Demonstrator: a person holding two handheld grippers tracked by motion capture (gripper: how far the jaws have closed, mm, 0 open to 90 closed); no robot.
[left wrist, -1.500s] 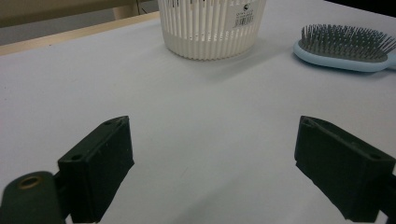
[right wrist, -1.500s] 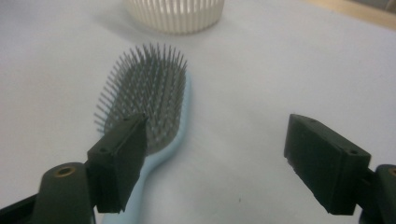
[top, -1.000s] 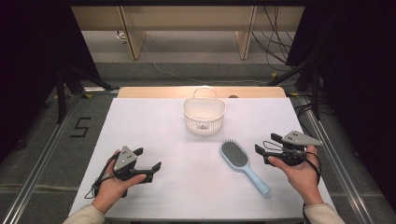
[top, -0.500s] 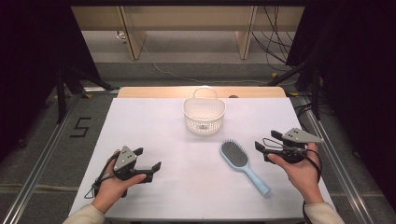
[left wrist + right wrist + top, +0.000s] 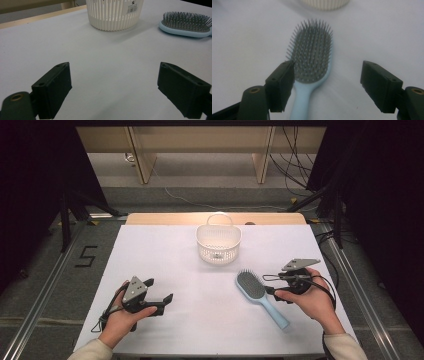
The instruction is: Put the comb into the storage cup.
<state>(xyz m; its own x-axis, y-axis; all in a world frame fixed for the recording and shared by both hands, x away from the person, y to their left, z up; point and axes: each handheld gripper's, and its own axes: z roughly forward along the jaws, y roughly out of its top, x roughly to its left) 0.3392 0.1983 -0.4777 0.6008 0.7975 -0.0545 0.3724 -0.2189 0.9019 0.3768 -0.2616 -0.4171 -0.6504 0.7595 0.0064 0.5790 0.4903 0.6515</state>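
Note:
A light blue hairbrush [image 5: 257, 295] with dark bristles lies bristles-up on the white table [image 5: 200, 320], right of centre; its handle runs toward the front right. My right gripper [image 5: 268, 284] is open beside the brush where head meets handle. In the right gripper view the hairbrush [image 5: 312, 60] lies between the jaws, nearer the left one, and nothing is clamped. A white slotted basket [image 5: 218, 242] with a handle stands at the back centre. My left gripper [image 5: 159, 290] rests open at the front left, facing the basket [image 5: 115, 12] and the hairbrush [image 5: 186, 23].
The white table's wooden back edge [image 5: 165, 218] runs behind the basket. Metal rails [image 5: 42, 300] flank the table on both sides. Bare tabletop lies between the two grippers.
My right gripper has shifted left and slightly down, closing in on the hairbrush's neck. The left gripper and the basket have stayed put.

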